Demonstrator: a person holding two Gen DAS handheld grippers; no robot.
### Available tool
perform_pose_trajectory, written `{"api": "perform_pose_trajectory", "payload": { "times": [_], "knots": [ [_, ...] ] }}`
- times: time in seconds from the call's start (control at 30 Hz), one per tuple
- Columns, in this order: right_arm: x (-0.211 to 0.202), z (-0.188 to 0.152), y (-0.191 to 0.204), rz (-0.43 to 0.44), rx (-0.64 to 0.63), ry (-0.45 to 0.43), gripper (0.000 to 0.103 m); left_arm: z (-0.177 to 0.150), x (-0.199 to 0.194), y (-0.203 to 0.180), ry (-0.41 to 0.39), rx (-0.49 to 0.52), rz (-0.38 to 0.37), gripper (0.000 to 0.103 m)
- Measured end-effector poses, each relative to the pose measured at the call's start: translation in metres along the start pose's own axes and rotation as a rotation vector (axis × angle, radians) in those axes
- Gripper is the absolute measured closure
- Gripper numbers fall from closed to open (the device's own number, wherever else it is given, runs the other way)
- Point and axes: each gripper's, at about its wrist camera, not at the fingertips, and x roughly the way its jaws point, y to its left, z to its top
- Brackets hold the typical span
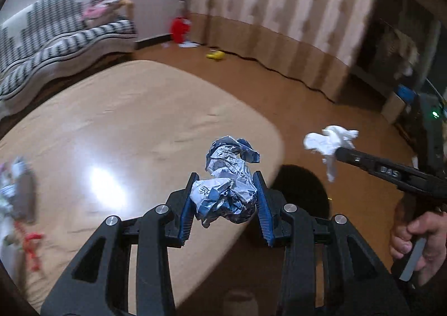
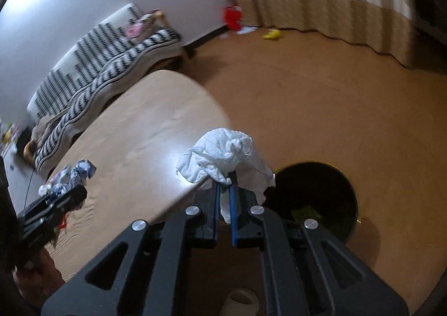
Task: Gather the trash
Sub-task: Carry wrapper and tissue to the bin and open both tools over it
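My left gripper [image 1: 227, 177] is shut on a crumpled blue-and-white wrapper [image 1: 227, 176] and holds it above the right edge of the light wooden table [image 1: 111, 120]. It also shows in the right wrist view [image 2: 69, 176]. My right gripper [image 2: 225, 176] is shut on a crumpled white tissue [image 2: 229, 154] and holds it in the air past the table's edge. The tissue also shows in the left wrist view [image 1: 329, 142]. A dark round trash bin [image 2: 315, 198] stands on the floor just right of and below the tissue; its rim shows behind the left gripper [image 1: 301, 184].
More litter lies at the table's left end [image 1: 16, 193]. A striped sofa [image 2: 97, 70] stands behind the table. A red object [image 1: 180, 28] and a yellow object [image 1: 215, 55] lie on the brown floor by the curtain [image 1: 279, 8]. A dark cabinet [image 1: 396, 45] stands at right.
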Motion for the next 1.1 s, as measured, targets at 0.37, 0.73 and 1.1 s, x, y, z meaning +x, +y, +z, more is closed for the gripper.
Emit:
{"api": "perform_pose_trajectory", "payload": {
  "times": [0.37, 0.73, 1.1],
  "knots": [
    [0.03, -0.029, -0.089, -0.169, 0.133, 0.198, 0.096, -0.006, 0.071, -0.082, 0.093, 0.12, -0.112, 0.065],
    [0.032, -0.025, -0.088, -0.164, 0.157, 0.189, 0.096, -0.003, 0.093, -0.088, 0.117, 0.125, -0.137, 0.064],
    [0.021, -0.014, -0.087, -0.179, 0.182, 0.108, 0.025, -0.01, 0.098, -0.094, 0.129, 0.131, -0.145, 0.064]
  ]
}}
